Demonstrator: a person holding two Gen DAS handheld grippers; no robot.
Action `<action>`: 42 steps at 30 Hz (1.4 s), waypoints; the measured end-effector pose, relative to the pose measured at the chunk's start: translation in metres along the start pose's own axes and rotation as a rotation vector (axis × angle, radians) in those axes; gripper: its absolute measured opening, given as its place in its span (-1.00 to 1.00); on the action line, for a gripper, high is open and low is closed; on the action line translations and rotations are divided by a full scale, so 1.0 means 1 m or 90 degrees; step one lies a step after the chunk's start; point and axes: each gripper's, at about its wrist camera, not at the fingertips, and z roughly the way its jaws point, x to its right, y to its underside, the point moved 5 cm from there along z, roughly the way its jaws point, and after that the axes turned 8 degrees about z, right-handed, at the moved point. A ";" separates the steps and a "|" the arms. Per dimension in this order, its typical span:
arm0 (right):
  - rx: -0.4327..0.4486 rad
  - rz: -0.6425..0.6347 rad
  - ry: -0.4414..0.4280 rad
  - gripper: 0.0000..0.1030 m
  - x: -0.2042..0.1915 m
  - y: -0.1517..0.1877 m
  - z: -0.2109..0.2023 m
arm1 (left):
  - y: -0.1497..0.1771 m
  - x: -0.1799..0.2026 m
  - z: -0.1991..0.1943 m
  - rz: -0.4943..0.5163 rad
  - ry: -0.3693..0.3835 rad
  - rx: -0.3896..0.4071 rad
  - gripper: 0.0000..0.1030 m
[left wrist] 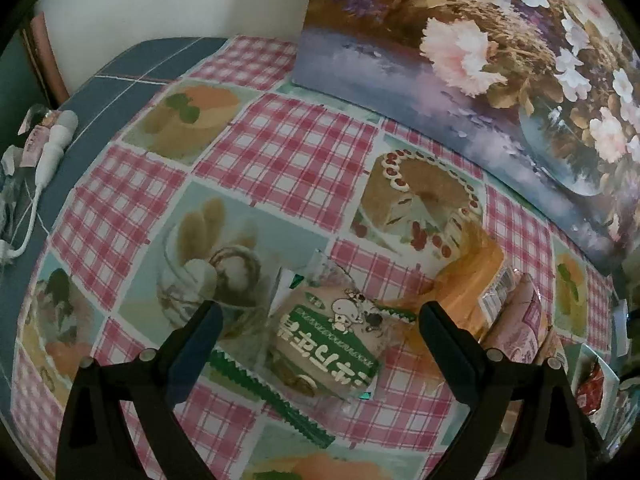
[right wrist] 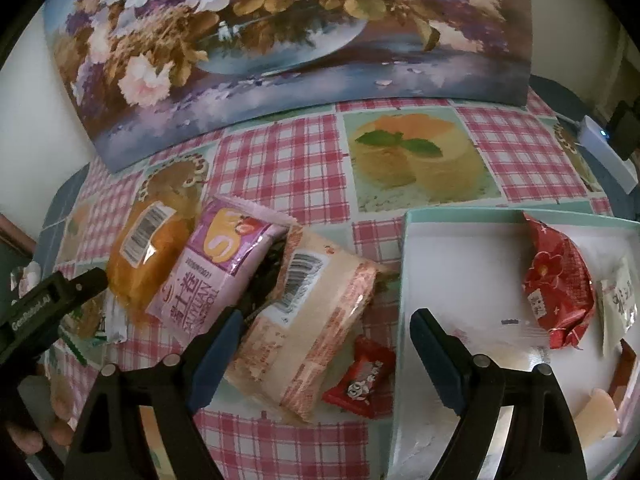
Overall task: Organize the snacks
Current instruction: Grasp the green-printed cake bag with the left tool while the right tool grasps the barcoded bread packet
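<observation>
Seen from the left wrist, my left gripper [left wrist: 320, 320] stands open just above a clear-wrapped snack with a green label [left wrist: 332, 344], which lies between its fingers on the checked tablecloth. An orange bun packet [left wrist: 476, 276] and a purple packet [left wrist: 524, 320] lie to its right. The right wrist view has my right gripper [right wrist: 326, 332] open over a beige packet with pink stripes [right wrist: 316, 320] and a small red candy [right wrist: 360, 376]; the pads do not press on either. The orange bun packet [right wrist: 148, 252] and the purple packet [right wrist: 224, 264] lie left of them.
A white tray with a teal rim [right wrist: 404, 280] at the right holds a red packet [right wrist: 560, 288] and a white packet [right wrist: 620, 300]. A flower painting [right wrist: 280, 40] leans at the back. A white device with a cable [left wrist: 52, 148] lies far left.
</observation>
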 end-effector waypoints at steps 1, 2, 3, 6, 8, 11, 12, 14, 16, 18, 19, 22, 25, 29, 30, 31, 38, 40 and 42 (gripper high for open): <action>-0.001 -0.004 0.001 0.70 -0.002 0.001 0.000 | 0.000 -0.001 0.000 -0.001 -0.001 -0.001 0.91; 0.000 -0.011 0.010 0.70 -0.003 0.002 0.001 | 0.000 -0.002 0.001 -0.002 -0.001 -0.002 0.91; 0.001 -0.015 0.013 0.70 -0.004 0.002 0.001 | 0.000 -0.004 0.001 -0.007 0.000 -0.003 0.91; 0.000 -0.013 0.011 0.70 -0.003 0.002 0.001 | 0.000 -0.008 0.000 -0.016 0.005 -0.004 0.91; -0.005 -0.007 0.008 0.71 -0.001 0.002 0.002 | 0.000 -0.009 -0.001 -0.015 0.003 -0.003 0.91; -0.005 -0.009 0.014 0.71 -0.003 0.003 0.002 | 0.000 -0.008 -0.002 -0.009 0.004 -0.006 0.91; -0.005 -0.008 0.016 0.70 -0.003 0.003 0.002 | 0.000 -0.006 -0.003 -0.007 0.007 -0.006 0.91; -0.006 -0.007 0.017 0.68 -0.003 0.004 0.002 | 0.000 -0.004 -0.003 -0.005 0.009 -0.007 0.73; -0.006 -0.005 0.020 0.58 -0.002 0.004 0.002 | 0.001 -0.004 -0.004 -0.002 0.006 -0.010 0.56; -0.009 0.002 0.021 0.50 0.000 0.003 0.001 | 0.001 -0.004 -0.006 0.000 0.007 -0.008 0.51; -0.010 0.006 0.020 0.46 0.002 0.003 0.000 | 0.000 -0.005 -0.007 0.000 0.008 -0.007 0.50; -0.012 0.012 0.019 0.40 0.004 0.003 -0.001 | 0.000 -0.004 -0.009 0.002 0.013 -0.003 0.42; -0.011 0.012 0.024 0.35 0.005 0.003 -0.002 | -0.001 -0.002 -0.011 0.006 0.024 0.000 0.22; -0.009 0.007 0.029 0.34 0.004 0.003 -0.001 | -0.001 0.000 -0.012 0.012 0.026 0.002 0.15; -0.007 0.004 0.032 0.34 0.004 0.004 0.000 | -0.001 0.000 -0.012 0.010 0.029 0.003 0.12; -0.006 -0.002 0.037 0.34 0.003 0.004 0.000 | -0.002 -0.001 -0.013 0.009 0.029 0.003 0.12; 0.001 0.004 0.036 0.12 0.006 0.002 -0.002 | -0.003 -0.003 -0.016 0.004 0.027 0.009 0.11; 0.001 0.014 0.026 0.08 0.009 0.001 -0.004 | -0.004 -0.001 -0.016 0.005 0.028 0.011 0.11; 0.003 0.020 0.023 0.03 0.010 0.000 -0.007 | -0.004 0.000 -0.018 0.006 0.028 0.013 0.11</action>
